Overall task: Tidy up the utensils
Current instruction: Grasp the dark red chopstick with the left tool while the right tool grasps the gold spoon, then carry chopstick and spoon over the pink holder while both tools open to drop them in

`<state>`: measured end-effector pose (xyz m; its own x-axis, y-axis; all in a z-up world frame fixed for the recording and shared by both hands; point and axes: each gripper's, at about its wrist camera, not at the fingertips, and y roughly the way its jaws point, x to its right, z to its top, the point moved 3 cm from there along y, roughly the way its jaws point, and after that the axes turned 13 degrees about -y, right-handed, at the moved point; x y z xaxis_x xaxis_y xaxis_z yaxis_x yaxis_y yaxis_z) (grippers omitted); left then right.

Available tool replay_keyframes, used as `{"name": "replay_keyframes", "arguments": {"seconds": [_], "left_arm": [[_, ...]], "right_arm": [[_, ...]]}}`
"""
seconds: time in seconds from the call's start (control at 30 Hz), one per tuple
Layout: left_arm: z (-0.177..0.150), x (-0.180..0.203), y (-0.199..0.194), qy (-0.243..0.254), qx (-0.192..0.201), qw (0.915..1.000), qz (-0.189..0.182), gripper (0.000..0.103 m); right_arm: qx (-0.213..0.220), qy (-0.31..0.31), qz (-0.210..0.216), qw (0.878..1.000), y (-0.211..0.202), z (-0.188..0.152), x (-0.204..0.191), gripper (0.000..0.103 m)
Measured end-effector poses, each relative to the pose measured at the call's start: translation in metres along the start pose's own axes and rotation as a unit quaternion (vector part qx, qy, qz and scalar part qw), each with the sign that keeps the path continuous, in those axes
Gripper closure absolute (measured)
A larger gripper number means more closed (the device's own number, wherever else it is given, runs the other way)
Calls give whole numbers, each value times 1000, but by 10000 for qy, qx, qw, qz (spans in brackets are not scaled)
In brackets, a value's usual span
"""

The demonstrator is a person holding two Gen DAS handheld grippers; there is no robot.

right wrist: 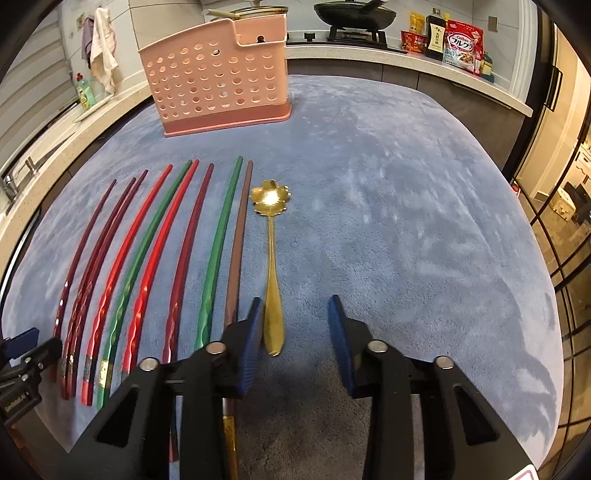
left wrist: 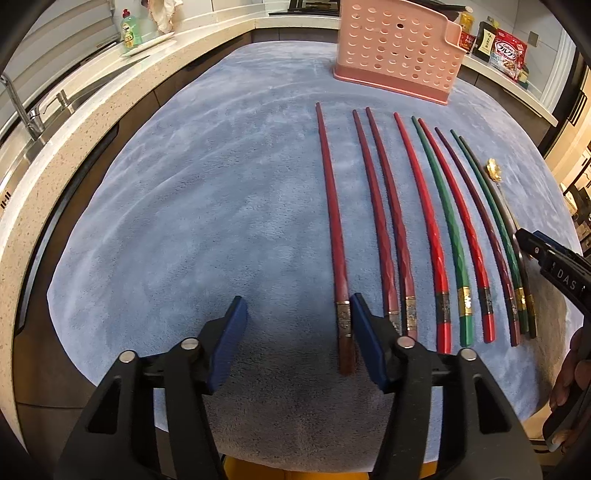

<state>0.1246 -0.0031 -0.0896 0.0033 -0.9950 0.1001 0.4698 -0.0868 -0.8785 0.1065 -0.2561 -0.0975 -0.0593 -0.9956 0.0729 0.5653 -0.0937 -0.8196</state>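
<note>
Several red, green and dark chopsticks [left wrist: 436, 236] lie side by side on a blue mat [left wrist: 203, 203]; they also show in the right wrist view [right wrist: 155, 258]. A gold flower-bowl spoon [right wrist: 272, 266] lies to their right, small in the left wrist view [left wrist: 493, 169]. A pink perforated utensil holder [left wrist: 400, 48] stands upright at the mat's far edge, also in the right wrist view [right wrist: 218, 77]. My left gripper [left wrist: 297, 332] is open and empty, just left of the leftmost chopstick's handle [left wrist: 343, 321]. My right gripper [right wrist: 295, 328] is open and empty, with the spoon handle just inside its left finger.
A stone counter with a sink and tap [left wrist: 26, 110] runs along the left, with a green soap bottle [left wrist: 131, 27] and a plate. A stove with a black pan [right wrist: 354, 14] and food packages [right wrist: 461, 44] stand on the back counter. The right gripper shows at the right edge of the left wrist view [left wrist: 554, 266].
</note>
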Motion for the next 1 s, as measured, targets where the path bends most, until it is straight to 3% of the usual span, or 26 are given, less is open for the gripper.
{"name": "replay_keyframes", "arguments": {"seconds": [0.07,0.13,0.23,0.33,0.6,0.7,1.0], "left_arm": [[0,1,-1,-6,-12,10000,-41,57],[0,0,-2,-52,-30,9999,-98,70],[1,0,-4,-100,-96,9995,-268,87],[1,-1,-6,-110,-122,9993,-334,95],[7,-1,-30,-181,40,9988,-456,96],[14,-1,-47,-226,192,9982,-530,96],[60,-1,-96,-387,778,9932,-776,96]], "right_arm": [[-11,30,40,10000,-2,-2,3,81],[-31,63,88,9999,-4,-5,6,89],[-44,100,183,9998,-7,-7,8,92],[-32,138,246,9996,-13,-10,9,93],[225,183,261,9992,-46,-6,18,94],[378,217,269,9987,-62,0,23,101],[828,283,249,9959,-95,30,36,101]]}}
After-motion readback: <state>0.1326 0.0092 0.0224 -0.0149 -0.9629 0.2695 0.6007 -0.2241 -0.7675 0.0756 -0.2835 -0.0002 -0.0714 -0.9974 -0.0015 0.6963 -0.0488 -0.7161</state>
